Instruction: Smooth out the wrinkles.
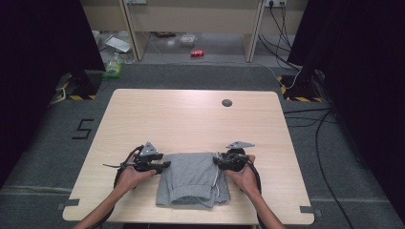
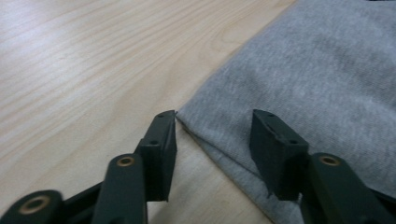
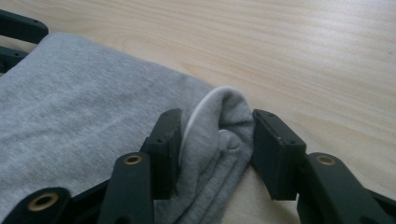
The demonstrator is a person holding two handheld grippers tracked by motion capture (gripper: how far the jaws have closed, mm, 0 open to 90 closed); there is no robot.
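A folded grey garment (image 1: 191,179) lies near the front edge of the wooden table (image 1: 191,119). My left gripper (image 1: 166,165) is at its far left corner and my right gripper (image 1: 218,160) is at its far right corner. In the left gripper view the left gripper (image 2: 215,116) stands open astride the garment's corner (image 2: 303,70), one jaw over bare wood and the other over the cloth. In the right gripper view the right gripper (image 3: 217,114) is open around a bunched fold of the garment (image 3: 84,102), with a white drawstring (image 3: 201,105) between its jaws.
A dark round grommet (image 1: 227,102) sits in the far part of the table. Beyond the table are two stand bases with yellow-black tape (image 1: 76,90) (image 1: 298,90), cables, a red can (image 1: 197,53) and a green bottle (image 1: 113,67) on the floor.
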